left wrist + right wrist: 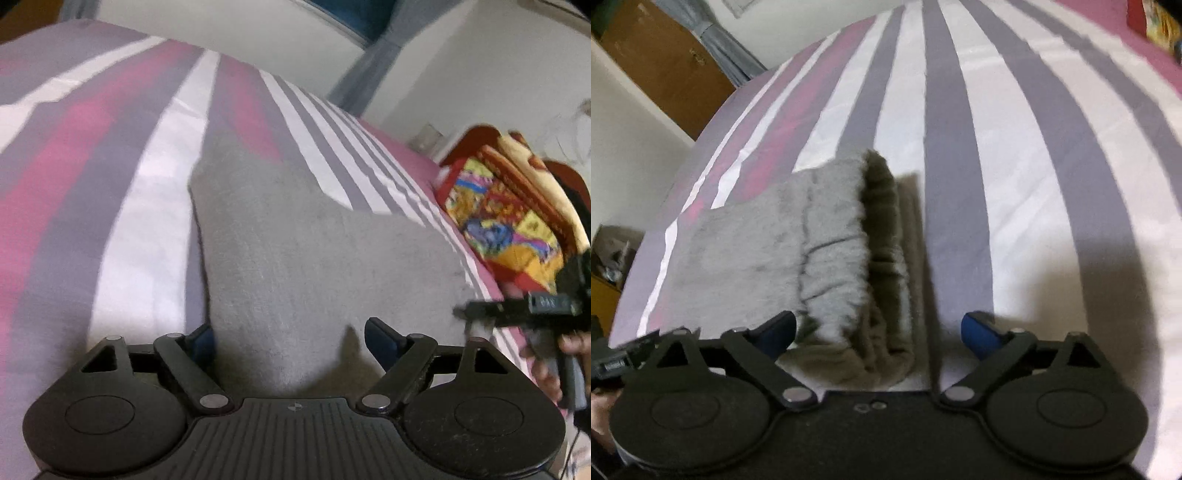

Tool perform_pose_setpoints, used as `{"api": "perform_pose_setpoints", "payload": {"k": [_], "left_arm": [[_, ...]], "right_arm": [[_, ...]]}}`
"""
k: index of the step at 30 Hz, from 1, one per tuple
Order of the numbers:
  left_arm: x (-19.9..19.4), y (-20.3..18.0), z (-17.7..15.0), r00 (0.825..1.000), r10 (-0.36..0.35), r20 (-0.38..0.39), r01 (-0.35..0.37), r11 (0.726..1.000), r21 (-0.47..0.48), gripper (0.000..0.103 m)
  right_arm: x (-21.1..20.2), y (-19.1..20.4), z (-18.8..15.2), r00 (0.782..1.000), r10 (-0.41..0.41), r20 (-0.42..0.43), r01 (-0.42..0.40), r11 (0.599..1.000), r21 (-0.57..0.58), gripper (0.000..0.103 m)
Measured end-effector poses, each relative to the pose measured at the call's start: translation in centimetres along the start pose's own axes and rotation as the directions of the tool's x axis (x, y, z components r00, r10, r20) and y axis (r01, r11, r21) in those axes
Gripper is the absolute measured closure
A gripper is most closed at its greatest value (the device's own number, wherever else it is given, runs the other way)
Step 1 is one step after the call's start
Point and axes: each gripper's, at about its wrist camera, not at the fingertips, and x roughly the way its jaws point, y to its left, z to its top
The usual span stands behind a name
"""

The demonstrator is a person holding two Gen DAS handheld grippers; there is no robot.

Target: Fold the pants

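— Where are the pants [314,258] now?

— Flat on the striped bedsheet [129,221], grey, folded over, the waistband [849,251] gaping toward my right gripper [881,332].

— Are you holding anything?

— No. My left gripper [290,341] has its jaws spread over the cloth without pinching it; the right one stands wide too, nothing clamped.

— And the next fold?

— I judge it best to pinch both layers at the edge, lift evenly with both hands, and lay them square, smoothing wrinkles.
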Motion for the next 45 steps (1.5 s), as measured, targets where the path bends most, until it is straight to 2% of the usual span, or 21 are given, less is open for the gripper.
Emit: {"api": "perform_pose_setpoints", "payload": {"k": [2, 3, 7, 10, 14, 20, 23, 26, 30, 32, 34, 45], "left_arm": [[-1.2, -0.1, 0.3, 0.999, 0.028, 0.031, -0.028, 1.000, -0.009, 0.020], [-1.8, -0.4, 0.5, 0.997, 0.064, 0.042, -0.064, 0.998, -0.001, 0.020], [-3.4, -2.5, 0.8, 0.984, 0.160, 0.083, -0.168, 0.982, 0.092, 0.020], [-4.5, -4.0, 0.5, 0.976, 0.182, 0.119, -0.197, 0.972, 0.127, 0.020], [-7.5, -6.5, -1.2, 0.967, 0.186, 0.176, -0.209, 0.970, 0.126, 0.020], [-14.2, -11.6, -5.5, 0.944, 0.210, 0.254, -0.256, 0.952, 0.168, 0.017], [-17.1, -13.3, -7.1, 0.930, 0.238, 0.279, -0.294, 0.938, 0.181, 0.017], [-20.3, -15.1, -8.8, 0.927, 0.228, 0.299, -0.293, 0.936, 0.194, 0.017], [-24.0, -17.4, -10.6, 0.917, 0.219, 0.334, -0.300, 0.929, 0.215, 0.016], [-25.8, -18.4, -11.2, 0.908, 0.230, 0.350, -0.314, 0.927, 0.206, 0.016], [-27.4, -19.3, -11.8, 0.910, 0.217, 0.353, -0.303, 0.929, 0.211, 0.016], [-35.7, -24.0, -15.6, 0.894, 0.169, 0.416, -0.285, 0.929, 0.236, 0.016]], "right_arm": [[-1.1, 1.1, -0.2, 1.000, -0.007, 0.031, 0.008, 1.000, -0.011, 0.004], [-1.6, 1.3, -0.2, 0.999, -0.013, 0.042, 0.014, 1.000, -0.013, 0.002], [-3.7, 2.4, -1.2, 0.987, -0.115, 0.110, 0.123, 0.990, -0.072, 0.000], [-4.5, 3.8, -2.3, 0.973, -0.153, 0.173, 0.176, 0.976, -0.129, 0.000], [-6.4, 3.6, -3.7, 0.962, -0.135, 0.237, 0.169, 0.977, -0.129, 0.000], [-11.4, 7.0, -8.5, 0.933, -0.126, 0.337, 0.206, 0.955, -0.214, 0.000], [-14.2, 8.6, -10.8, 0.920, -0.097, 0.381, 0.196, 0.954, -0.229, 0.000], [-17.8, 9.9, -13.0, 0.900, -0.069, 0.430, 0.187, 0.953, -0.238, 0.000], [-21.5, 11.5, -15.2, 0.886, -0.054, 0.460, 0.187, 0.950, -0.248, 0.000], [-22.8, 12.2, -16.2, 0.881, -0.061, 0.470, 0.202, 0.945, -0.256, 0.000], [-24.0, 13.1, -17.5, 0.870, -0.079, 0.487, 0.232, 0.937, -0.262, 0.000], [-30.7, 16.1, -23.7, 0.815, -0.059, 0.577, 0.246, 0.936, -0.252, 0.000]]}}
